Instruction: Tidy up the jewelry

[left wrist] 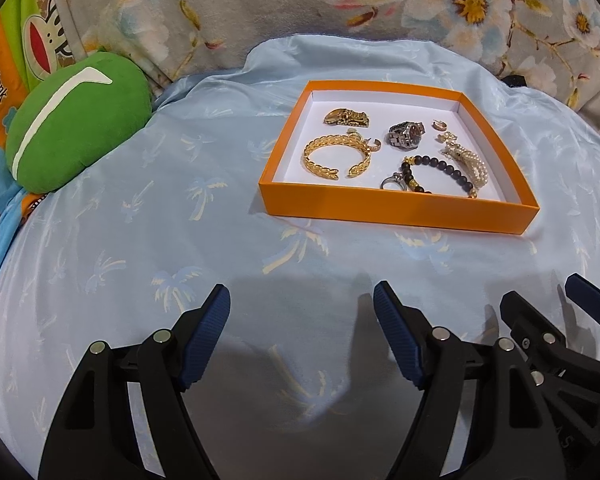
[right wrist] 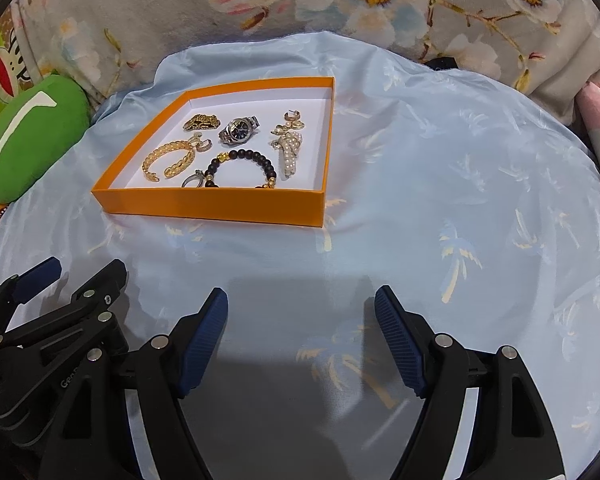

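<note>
Over the near part of the pale blue sheet, the left gripper and the right gripper hang side by side, each with jaws spread wide, holding nothing and touching nothing. Farther off lies the orange box, well apart from both. Inside it rest a gold cuff, a silver watch, a black bead bracelet and pearls.

One orange tray holds two watches, three bracelets, one ring, and several small earrings.
</note>
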`<control>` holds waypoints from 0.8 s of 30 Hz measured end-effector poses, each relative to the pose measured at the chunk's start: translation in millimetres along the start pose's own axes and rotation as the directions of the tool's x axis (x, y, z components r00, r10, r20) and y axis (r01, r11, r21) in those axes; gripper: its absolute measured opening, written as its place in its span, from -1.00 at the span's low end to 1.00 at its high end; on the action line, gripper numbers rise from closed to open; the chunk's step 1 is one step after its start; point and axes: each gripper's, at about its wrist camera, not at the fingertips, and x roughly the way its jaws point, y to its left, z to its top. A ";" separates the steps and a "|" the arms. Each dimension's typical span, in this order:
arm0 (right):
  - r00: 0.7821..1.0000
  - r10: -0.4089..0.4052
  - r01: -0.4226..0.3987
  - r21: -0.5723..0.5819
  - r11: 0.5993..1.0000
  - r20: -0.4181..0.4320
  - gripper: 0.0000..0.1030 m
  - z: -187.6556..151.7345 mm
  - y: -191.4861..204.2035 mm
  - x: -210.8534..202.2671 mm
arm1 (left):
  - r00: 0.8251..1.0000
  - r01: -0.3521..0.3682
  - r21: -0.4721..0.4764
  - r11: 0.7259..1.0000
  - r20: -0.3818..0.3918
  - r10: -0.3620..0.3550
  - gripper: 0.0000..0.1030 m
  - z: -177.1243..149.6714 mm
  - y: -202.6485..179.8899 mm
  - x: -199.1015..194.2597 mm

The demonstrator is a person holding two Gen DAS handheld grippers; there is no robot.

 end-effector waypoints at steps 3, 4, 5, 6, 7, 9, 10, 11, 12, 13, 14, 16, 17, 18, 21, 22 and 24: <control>1.000 -0.003 0.003 -0.002 1.000 0.002 0.44 -0.2 0.1 -0.1 | 1.000 0.000 0.000 1.000 -0.001 0.000 0.39 -0.2 -0.1 0.1; 1.000 -0.005 0.005 -0.003 1.000 0.003 0.44 -0.4 0.1 -0.4 | 1.000 0.000 0.000 1.000 0.000 0.000 0.39 -0.2 -0.2 0.1; 1.000 -0.007 0.007 -0.004 1.000 0.005 0.44 -0.5 0.1 -0.6 | 1.000 -0.001 0.000 1.000 0.000 0.001 0.39 -0.3 -0.3 0.1; 1.000 -0.010 0.010 -0.006 1.000 0.006 0.44 -0.7 0.1 -1.0 | 1.000 -0.001 0.000 1.000 0.000 0.001 0.39 -0.3 -0.5 0.3; 1.000 -0.013 0.013 -0.007 1.000 0.008 0.44 -0.8 0.3 -1.4 | 1.000 -0.002 0.000 1.000 0.000 0.002 0.39 -0.3 -0.6 0.3; 1.000 -0.017 0.017 -0.010 1.000 0.011 0.44 -1.0 0.9 -2.0 | 1.000 -0.003 0.001 1.000 0.001 0.003 0.39 -0.4 -0.7 0.5; 1.000 -0.019 0.019 -0.011 1.000 0.011 0.44 -1.1 1.0 -2.2 | 1.000 -0.003 0.001 1.000 0.001 0.003 0.39 -0.4 -0.7 0.6; 1.000 -0.020 0.020 -0.011 1.000 0.012 0.44 -1.1 0.9 -2.3 | 1.000 -0.004 0.001 1.000 0.001 0.004 0.39 -0.6 -0.6 0.7; 1.000 -0.019 0.020 -0.011 1.000 0.011 0.44 -1.2 0.9 -2.2 | 1.000 -0.005 0.001 1.000 0.001 0.005 0.39 -0.8 -0.4 0.9; 1.000 -0.019 0.019 -0.011 1.000 0.011 0.44 -1.2 1.1 -2.3 | 1.000 -0.006 0.002 1.000 0.001 0.006 0.39 -0.9 -0.3 1.1; 1.000 -0.019 0.019 -0.011 1.000 0.011 0.44 -1.1 1.1 -2.3 | 1.000 -0.007 0.002 1.000 0.002 0.007 0.39 -0.9 -0.1 1.0; 1.000 -0.019 0.019 -0.011 1.000 0.011 0.44 -1.1 1.1 -2.3 | 1.000 -0.008 0.002 1.000 0.001 0.008 0.39 -0.8 0.1 1.0; 1.000 -0.019 0.019 -0.011 1.000 0.011 0.44 -1.1 1.2 -2.3 | 1.000 -0.007 0.002 1.000 0.001 0.007 0.39 -0.7 0.1 0.9; 1.000 -0.019 0.019 -0.011 1.000 0.011 0.44 -1.0 1.2 -2.3 | 1.000 -0.008 0.002 1.000 0.002 0.008 0.39 -0.7 0.0 0.8; 1.000 -0.020 0.020 -0.011 1.000 0.012 0.44 -0.9 1.4 -2.3 | 1.000 -0.007 0.003 1.000 0.002 0.007 0.39 -0.5 -0.3 0.7; 1.000 -0.020 0.020 -0.012 1.000 0.012 0.44 -0.8 1.4 -2.3 | 1.000 -0.008 0.003 1.000 0.002 0.008 0.39 -0.4 0.0 0.7; 1.000 -0.019 0.019 -0.012 1.000 0.012 0.44 -0.7 1.4 -2.3 | 1.000 -0.008 0.003 1.000 0.001 0.008 0.39 -0.3 -0.3 0.7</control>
